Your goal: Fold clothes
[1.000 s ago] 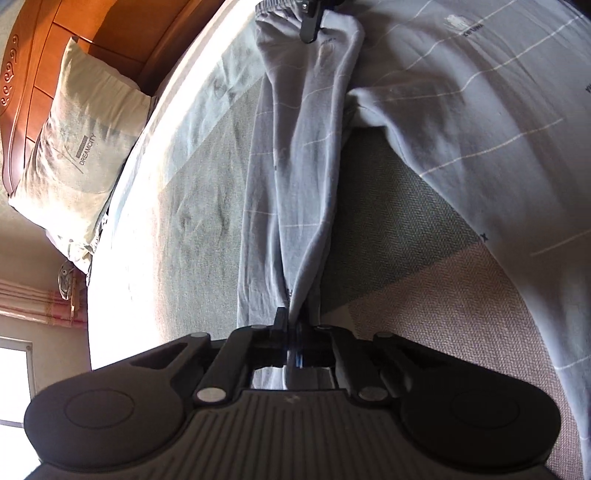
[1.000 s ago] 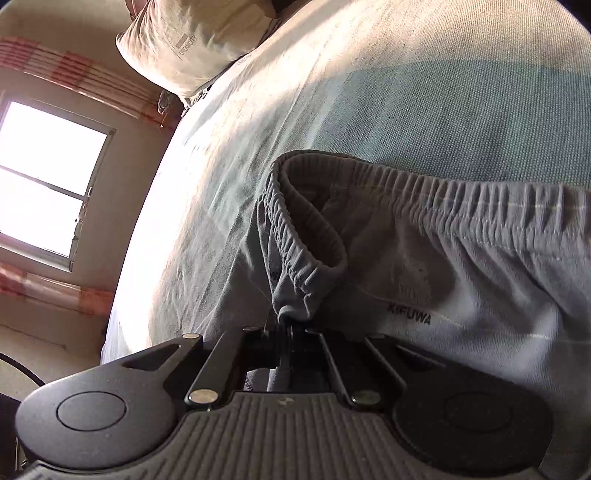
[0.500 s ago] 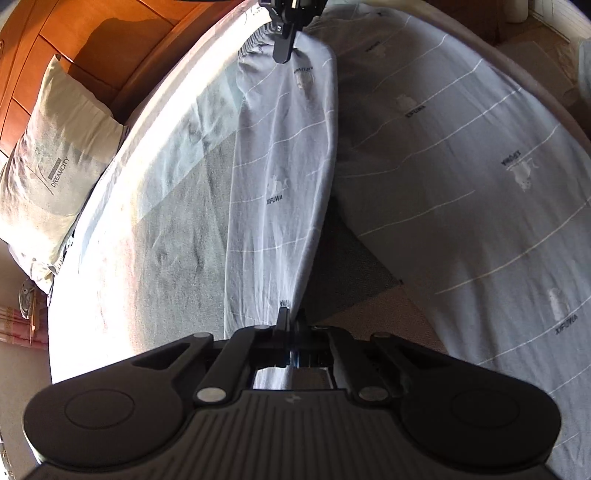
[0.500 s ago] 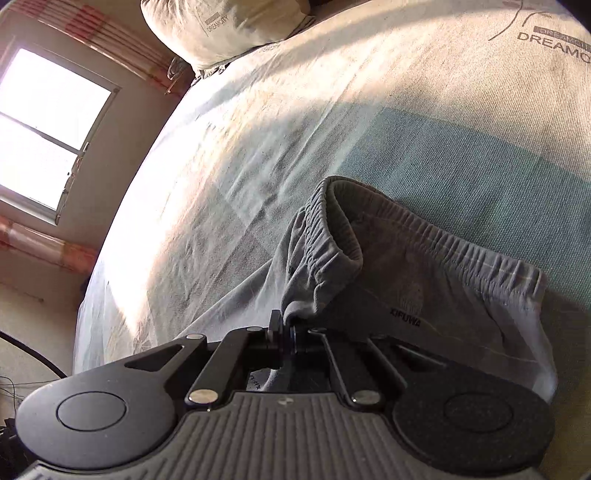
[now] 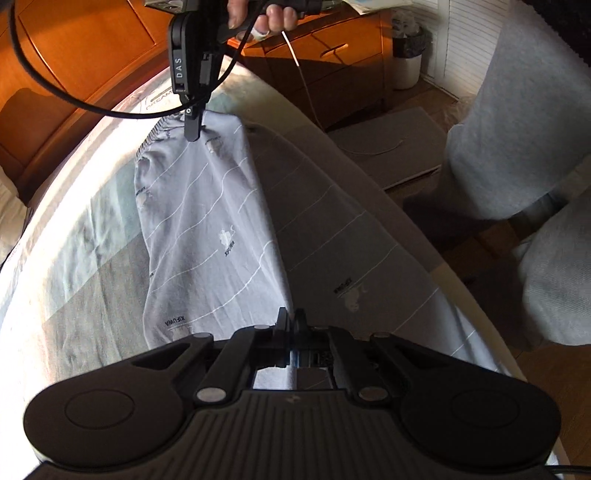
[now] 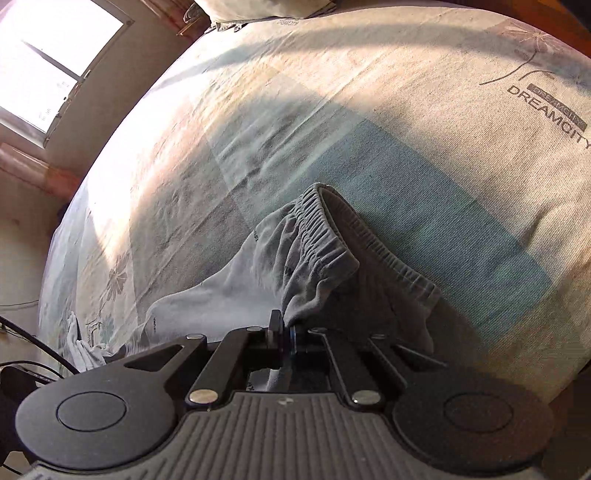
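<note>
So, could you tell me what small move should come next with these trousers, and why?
Probably carry the lifted trouser leg sideways over the leg still on the bed: the right claw pinches the waistband, the left claw the other end.

Your open room is the bed sheet (image 6: pixel 369 122) toward the window (image 6: pixel 48 62) — bare and flat. The stretched trousers (image 5: pixel 207 229) span between your grippers; the wooden headboard (image 5: pixel 85 62) and pillow (image 6: pixel 258 9) bound the far end.
</note>
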Tool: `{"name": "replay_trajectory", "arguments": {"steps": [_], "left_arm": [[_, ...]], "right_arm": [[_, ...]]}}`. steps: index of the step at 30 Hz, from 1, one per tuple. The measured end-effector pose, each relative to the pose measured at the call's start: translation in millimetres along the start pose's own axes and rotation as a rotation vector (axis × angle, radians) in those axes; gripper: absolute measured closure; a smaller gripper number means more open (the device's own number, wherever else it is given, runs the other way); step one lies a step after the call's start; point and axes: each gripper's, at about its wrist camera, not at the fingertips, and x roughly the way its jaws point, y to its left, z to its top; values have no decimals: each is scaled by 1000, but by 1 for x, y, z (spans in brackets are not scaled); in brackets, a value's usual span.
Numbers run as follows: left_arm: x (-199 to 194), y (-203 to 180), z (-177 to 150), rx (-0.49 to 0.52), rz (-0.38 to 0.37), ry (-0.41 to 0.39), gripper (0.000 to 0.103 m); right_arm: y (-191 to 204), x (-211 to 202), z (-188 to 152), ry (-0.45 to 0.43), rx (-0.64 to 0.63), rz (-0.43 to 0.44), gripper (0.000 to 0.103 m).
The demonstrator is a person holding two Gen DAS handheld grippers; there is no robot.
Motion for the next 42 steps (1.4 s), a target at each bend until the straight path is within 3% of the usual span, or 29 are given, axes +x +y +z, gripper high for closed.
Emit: {"name": "replay_trajectory", "arguments": {"steps": [6, 11, 17, 19, 22, 24, 30, 35, 39, 42], "left_arm": [[15, -17, 21, -5, -79, -61, 103], [31, -22, 35, 10, -124, -80, 103], [41, -25, 32, 0, -157, -49, 103], [40, -25, 29, -10, -170, -44, 103], [38, -25, 28, -10, -181, -42, 103], [41, -24, 27, -14, -196, -34, 103], [45, -24, 25, -23, -217, -20, 103], [52, -25, 28, -33, -225, -15, 103], [54, -24, 31, -53, -211, -12, 99], [50, -23, 34, -80, -184, -11, 97]], "right_arm": [[-14, 10, -2, 81, -59, -90, 99], [-27, 15, -2, 92, -47, -121, 99], [-38, 12, -5, 86, 58, -90, 88], [-47, 5, -9, 58, 124, -82, 79], [-58, -5, -15, 22, 208, -68, 83], [-58, -9, -19, 16, 210, -64, 99], [-54, -11, -27, 49, 174, -103, 99], [-54, -11, -21, 14, 111, -165, 99], [-58, -5, -18, 27, 126, -182, 92], [-50, -21, -18, -4, 93, -222, 74]]}}
